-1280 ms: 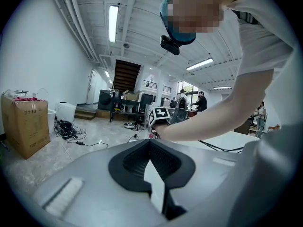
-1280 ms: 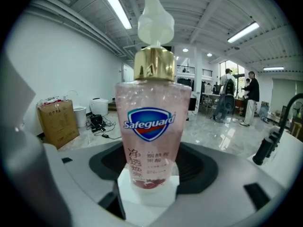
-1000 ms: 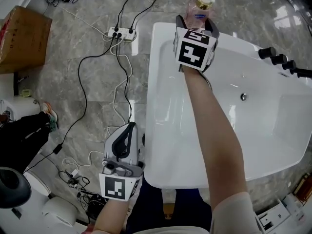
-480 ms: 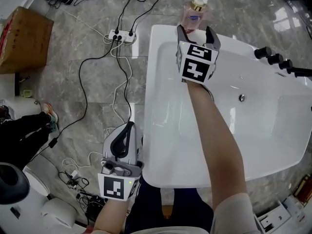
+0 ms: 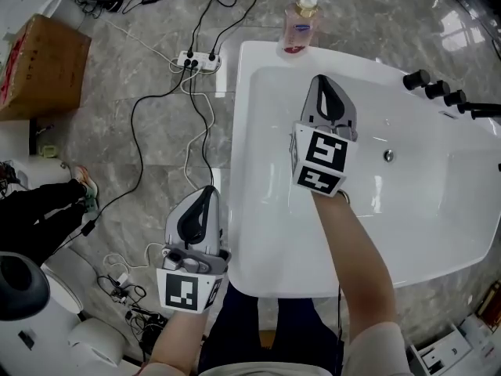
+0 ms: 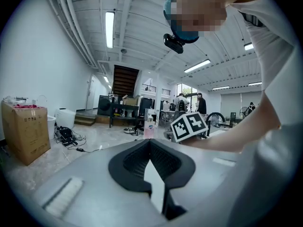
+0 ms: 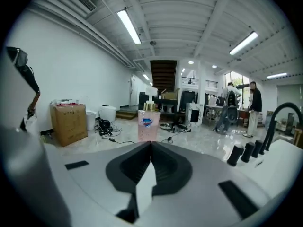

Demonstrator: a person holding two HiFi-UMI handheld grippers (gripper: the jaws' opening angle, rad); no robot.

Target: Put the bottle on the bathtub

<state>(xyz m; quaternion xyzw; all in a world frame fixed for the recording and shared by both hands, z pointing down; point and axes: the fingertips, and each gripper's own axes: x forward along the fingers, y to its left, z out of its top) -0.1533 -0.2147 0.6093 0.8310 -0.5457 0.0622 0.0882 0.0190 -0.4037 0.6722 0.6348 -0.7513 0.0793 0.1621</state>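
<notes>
The pink pump bottle stands upright on the far left corner of the white bathtub's rim. It also shows straight ahead in the right gripper view as a pink bottle with a blue label. My right gripper hovers over the tub's basin, well short of the bottle, its jaws shut with nothing between them. My left gripper is held low beside the tub's near left corner, shut and empty. From there the bottle is small and far off.
Black tap knobs line the tub's right rim, with a drain fitting on the inner wall. A power strip and trailing cables lie on the marble floor to the left. A cardboard box stands at far left.
The right gripper opened, let go of the bottle, drew back over the basin and shut. The bottle stays standing on the rim. The left gripper barely moved.
</notes>
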